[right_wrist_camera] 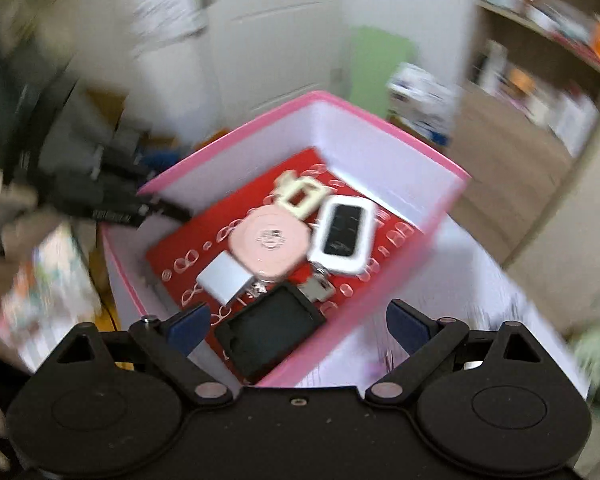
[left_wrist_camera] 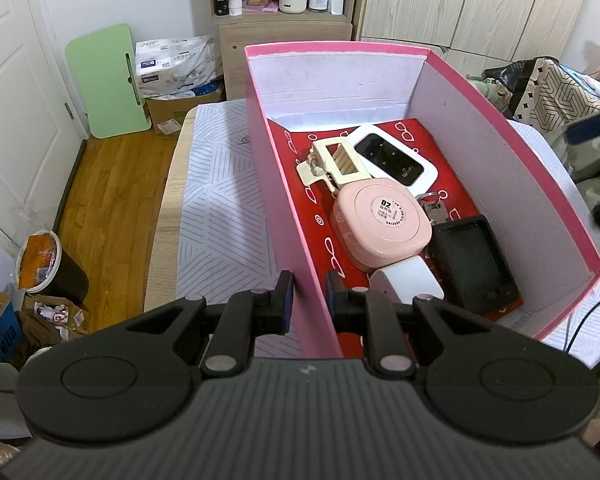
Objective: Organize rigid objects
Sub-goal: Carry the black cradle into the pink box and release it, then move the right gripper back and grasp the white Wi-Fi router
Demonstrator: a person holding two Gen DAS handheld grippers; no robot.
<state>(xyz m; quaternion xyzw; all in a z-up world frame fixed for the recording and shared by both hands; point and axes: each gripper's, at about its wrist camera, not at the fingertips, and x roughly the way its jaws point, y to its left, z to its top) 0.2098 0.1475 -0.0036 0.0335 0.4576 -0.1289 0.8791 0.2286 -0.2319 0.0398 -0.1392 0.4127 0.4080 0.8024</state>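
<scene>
At the centre of the left wrist view, a pink box (left_wrist_camera: 284, 184) with white inner walls stands on a worktop (left_wrist_camera: 168, 208) covered by a line-patterned white mat (left_wrist_camera: 220, 208). Left tool (left_wrist_camera: 309, 294): jaws narrow, clamped on the box's near left wall, one pad outside and one inside. Box contents, lying on a red liner (left_wrist_camera: 452, 184) printed with white spectacles:
- cream clip-like piece (left_wrist_camera: 336, 160), upper middle of the frame;
- white Wi-Fi device (left_wrist_camera: 396, 156) with a dark screen, just right of it and touching;
- pink rounded-square case (left_wrist_camera: 380, 224), resting partly on the cream piece;
- keys on a ring (left_wrist_camera: 432, 206), between the pink case and the black case;
- black case (left_wrist_camera: 476, 264), lower right of the box, by the right wall;
- white roll (left_wrist_camera: 408, 280), touching the pink case's near edge.

In the right wrist view, heavily blurred, the right tool (right_wrist_camera: 298, 328) is wide apart with nothing between the pads; it is above the box's near corner, with the black case directly beyond. The left tool appears as a dark shape at the box's rim, left of the frame's centre.
</scene>
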